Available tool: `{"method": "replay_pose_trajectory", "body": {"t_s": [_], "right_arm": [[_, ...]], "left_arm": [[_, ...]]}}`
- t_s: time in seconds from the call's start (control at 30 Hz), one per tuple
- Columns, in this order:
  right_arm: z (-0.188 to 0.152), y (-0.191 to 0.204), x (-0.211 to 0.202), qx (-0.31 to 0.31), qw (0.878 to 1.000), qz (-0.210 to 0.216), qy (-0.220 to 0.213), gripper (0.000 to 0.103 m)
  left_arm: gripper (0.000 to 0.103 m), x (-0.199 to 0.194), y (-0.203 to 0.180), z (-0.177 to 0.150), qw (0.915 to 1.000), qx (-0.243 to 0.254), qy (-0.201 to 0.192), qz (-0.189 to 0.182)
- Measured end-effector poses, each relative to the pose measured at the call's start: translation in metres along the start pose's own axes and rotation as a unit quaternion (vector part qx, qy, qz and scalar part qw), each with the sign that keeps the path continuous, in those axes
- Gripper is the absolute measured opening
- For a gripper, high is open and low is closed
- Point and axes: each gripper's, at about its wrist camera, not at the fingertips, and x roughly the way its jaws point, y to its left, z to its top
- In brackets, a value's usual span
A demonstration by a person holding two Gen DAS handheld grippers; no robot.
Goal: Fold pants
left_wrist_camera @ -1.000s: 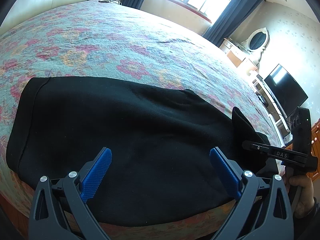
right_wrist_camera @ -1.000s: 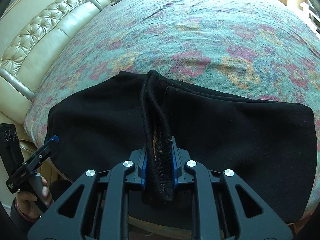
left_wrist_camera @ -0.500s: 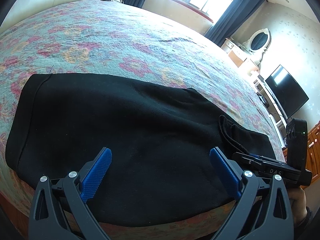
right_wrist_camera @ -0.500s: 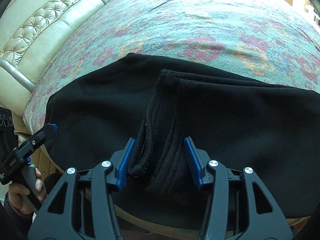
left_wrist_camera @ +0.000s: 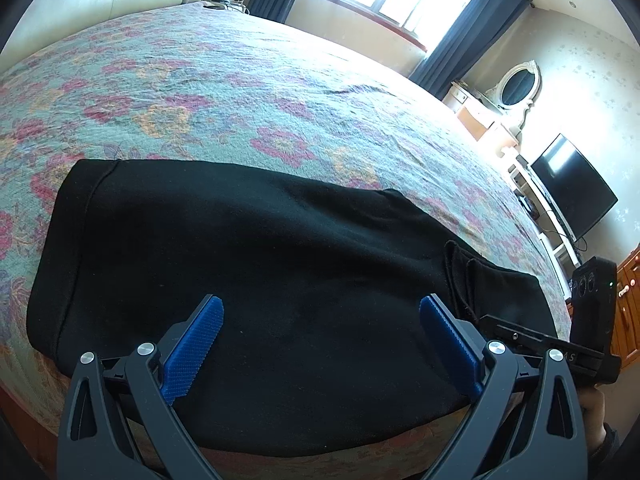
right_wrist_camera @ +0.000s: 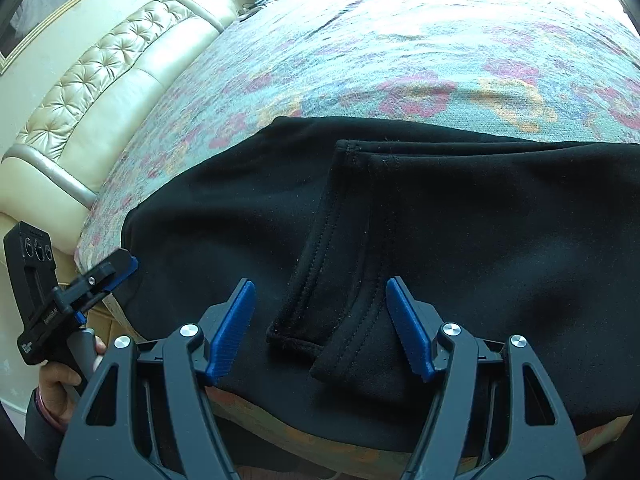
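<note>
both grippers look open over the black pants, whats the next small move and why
Probably lift the right gripper clear of the hem ends. Its jaws stand wide open and the leg ends lie flat on the pants, so that fold looks placed. The left gripper is open too, holding nothing.

Black pants point(right_wrist_camera: 460, 232) lie folded flat on the floral bedspread point(right_wrist_camera: 400, 52); hemmed cuffs point(right_wrist_camera: 340, 280) on top.

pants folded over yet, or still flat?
Folded once: the leg cuffs lie on top of the black pants, doubled over. Both grippers are open, holding nothing.
</note>
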Motion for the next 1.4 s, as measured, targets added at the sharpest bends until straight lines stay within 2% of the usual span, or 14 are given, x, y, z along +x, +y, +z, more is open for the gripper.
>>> {"method": "replay_pose_trajectory", "body": {"t_s": [0.23,0.4,0.5,0.63,0.7,0.83,0.93,1.0,1.1,1.2,1.33,1.4], "right_arm": [[-0.007,0.000,-0.020,0.006,0.999,0.019,-0.035,0.068],[-0.015,-0.006,-0.032,0.006,0.999,0.016,-0.051,0.068],[-0.019,-0.012,-0.033,0.014,0.998,0.017,-0.053,0.068],[-0.024,-0.015,-0.031,0.020,0.999,0.020,-0.047,0.068],[-0.025,-0.015,-0.031,0.020,0.999,0.020,-0.046,0.069],[-0.026,-0.016,-0.032,0.022,0.999,0.021,-0.045,0.069],[-0.028,-0.016,-0.032,0.020,0.999,0.019,-0.043,0.069],[-0.030,-0.018,-0.031,0.022,0.999,0.019,-0.042,0.069],[-0.031,-0.018,-0.031,0.022,0.999,0.019,-0.041,0.069],[-0.031,-0.018,-0.032,0.022,0.999,0.020,-0.041,0.070],[-0.033,-0.021,-0.035,0.028,0.998,0.026,-0.040,0.070],[-0.034,-0.022,-0.036,0.033,0.998,0.029,-0.040,0.070]], "left_arm": [[0.098,-0.036,0.055,0.017,0.9973,-0.054,-0.025,-0.044],[0.098,-0.059,0.109,0.018,0.9920,-0.116,-0.034,-0.036],[0.098,-0.067,0.138,0.015,0.9875,-0.146,-0.040,-0.044],[0.098,-0.061,0.168,0.018,0.9808,-0.181,-0.015,-0.071],[0.098,-0.053,0.174,0.022,0.9800,-0.181,0.007,-0.083],[0.098,-0.037,0.173,0.032,0.9867,-0.141,0.041,-0.069],[0.098,-0.024,0.171,0.033,0.9835,-0.133,0.071,-0.101],[0.098,-0.018,0.167,0.034,0.9837,-0.117,0.084,-0.108],[0.098,-0.015,0.168,0.035,0.9835,-0.096,0.095,-0.121],[0.098,-0.016,0.179,0.038,0.9800,-0.100,0.097,-0.142],[0.098,-0.017,0.192,0.044,0.9783,-0.112,0.097,-0.145],[0.098,-0.015,0.188,0.045,0.9796,-0.094,0.109,-0.140]]}}
